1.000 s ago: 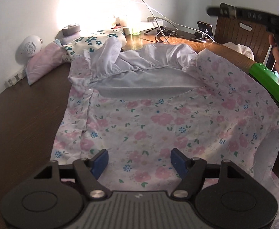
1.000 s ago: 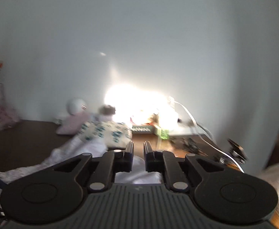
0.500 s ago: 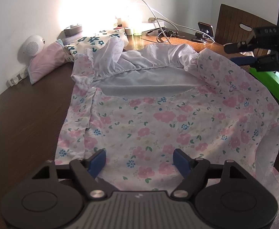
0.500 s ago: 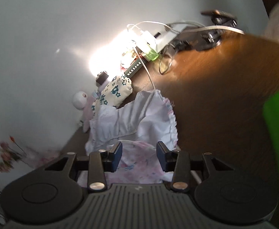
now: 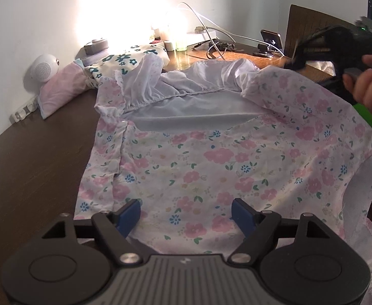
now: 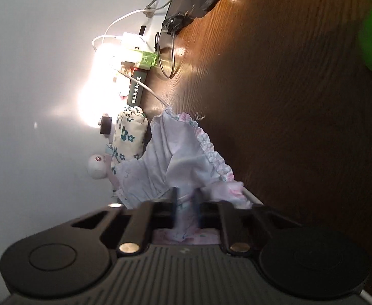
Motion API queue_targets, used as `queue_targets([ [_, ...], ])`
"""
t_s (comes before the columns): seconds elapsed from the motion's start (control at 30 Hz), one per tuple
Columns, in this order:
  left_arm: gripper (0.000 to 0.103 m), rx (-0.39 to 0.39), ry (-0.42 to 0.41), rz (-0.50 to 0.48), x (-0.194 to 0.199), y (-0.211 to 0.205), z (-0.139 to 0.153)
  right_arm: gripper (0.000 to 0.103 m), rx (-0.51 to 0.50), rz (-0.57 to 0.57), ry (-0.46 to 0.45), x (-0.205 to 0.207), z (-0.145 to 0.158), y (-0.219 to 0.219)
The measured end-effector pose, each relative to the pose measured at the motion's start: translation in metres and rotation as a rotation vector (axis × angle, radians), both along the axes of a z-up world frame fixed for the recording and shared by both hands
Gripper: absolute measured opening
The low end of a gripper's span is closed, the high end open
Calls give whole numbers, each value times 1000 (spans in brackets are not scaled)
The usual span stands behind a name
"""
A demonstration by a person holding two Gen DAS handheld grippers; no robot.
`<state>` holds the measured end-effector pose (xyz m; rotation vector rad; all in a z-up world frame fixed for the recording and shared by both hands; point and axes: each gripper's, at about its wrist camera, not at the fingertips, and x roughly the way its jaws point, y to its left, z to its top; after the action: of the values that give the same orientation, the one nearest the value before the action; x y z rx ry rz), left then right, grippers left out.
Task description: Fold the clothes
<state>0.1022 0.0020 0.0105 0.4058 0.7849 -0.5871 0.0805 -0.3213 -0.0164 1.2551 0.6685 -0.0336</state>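
A white garment with pink and blue flowers (image 5: 211,162) lies spread on the dark wooden table (image 5: 33,152), its white gathered waistband at the far side. My left gripper (image 5: 186,216) is open, its blue pads just above the garment's near hem. My right gripper (image 5: 300,58) reaches in from the right at the garment's far right corner. In the right wrist view the right gripper (image 6: 186,203) is rolled sideways and its jaws stand close together with the flowered cloth (image 6: 183,228) between them.
A folded white cloth with dark flowers (image 5: 125,61), a pink pillow (image 5: 61,91) and a round white speaker (image 5: 43,70) lie along the wall. Cables, a charger and a phone stand (image 5: 268,43) sit at the back. A wooden chair back (image 5: 310,25) and a green object (image 5: 369,119) are right.
The right gripper rolled sideways, came down to the garment's far right corner and narrowed its jaws onto the cloth. The left gripper stayed open at the near hem.
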Motion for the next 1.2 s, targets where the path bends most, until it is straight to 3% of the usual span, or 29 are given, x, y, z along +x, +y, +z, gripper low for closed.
queue_targets([
  [0.03, 79, 0, -1, -1, 0, 0, 0, 0, -58, 29, -12, 7, 5, 3],
  [0.1, 79, -9, 3, -1, 1, 1, 0, 0, -343, 85, -87, 12, 39, 18],
  [0.13, 79, -13, 6, -1, 1, 2, -1, 0, -536, 135, -133, 14, 58, 31],
  [0.2, 79, -17, 8, -1, 1, 3, -1, 1, -798, 190, -149, 8, 83, 50],
  [0.23, 79, -16, 7, -2, 1, 2, -1, 6, -913, 216, -155, 5, 94, 59],
  [0.27, 79, -15, 4, -3, 1, 2, -1, 8, -807, 218, -147, -2, 96, 50],
  [0.3, 79, -18, 2, -3, 0, 2, -1, 24, -699, 220, -138, -8, 97, 41],
  [0.33, 79, -20, 1, -4, 0, 3, -1, 64, -563, 216, -129, -17, 85, 31],
  [0.37, 79, -23, -1, -4, 0, 3, -1, 78, -426, 212, -120, -25, 73, 21],
  [0.4, 79, -29, 1, -2, 0, 4, -2, 80, -290, 207, -111, -34, 61, 12],
  [0.47, 79, -40, 0, 4, 0, 5, -3, 79, -24, 194, -89, -50, 37, -8],
  [0.57, 79, -41, -3, -1, 0, 5, -3, 73, 69, 100, 12, -59, 9, -12],
  [0.67, 79, -39, -4, -4, 0, 5, -3, 48, 134, 52, 16, -45, -9, -4],
  [0.7, 79, -39, -7, -4, -1, 5, -3, 25, 110, 49, 23, -36, -10, -1],
  [0.73, 79, -39, -9, -4, -1, 5, -3, 6, 76, 38, 19, -27, -9, 1],
  [0.77, 79, -40, -9, -3, -1, 5, -3, 3, 12, 36, 19, -17, -5, 3],
  [0.8, 79, -40, -9, -3, -1, 4, -3, 1, -74, 55, 17, -9, 7, 5],
  [0.9, 79, -41, -10, -6, -2, 5, -3, 1, -445, 186, -100, 9, 62, 18],
  [0.93, 79, -39, -12, -13, -2, 5, -3, 1, -587, 230, -102, 15, 76, 22],
  [1.0, 79, -39, -9, -22, -1, 5, -3, 1, -825, 266, -78, 25, 97, 27],
  [1.07, 81, -43, -4, -22, 1, 6, -3, 3, -902, 190, 20, 27, 96, 15],
  [1.1, 81, -44, -3, -22, 1, 7, -3, 10, -939, 151, 69, 28, 95, 9],
  [1.13, 81, -45, -3, -21, 1, 7, -4, 26, -976, 112, 118, 29, 95, 3],
  [1.2, 81, -43, -9, -20, 0, 6, -4, 45, -1042, 33, 211, 30, 94, -9],
])
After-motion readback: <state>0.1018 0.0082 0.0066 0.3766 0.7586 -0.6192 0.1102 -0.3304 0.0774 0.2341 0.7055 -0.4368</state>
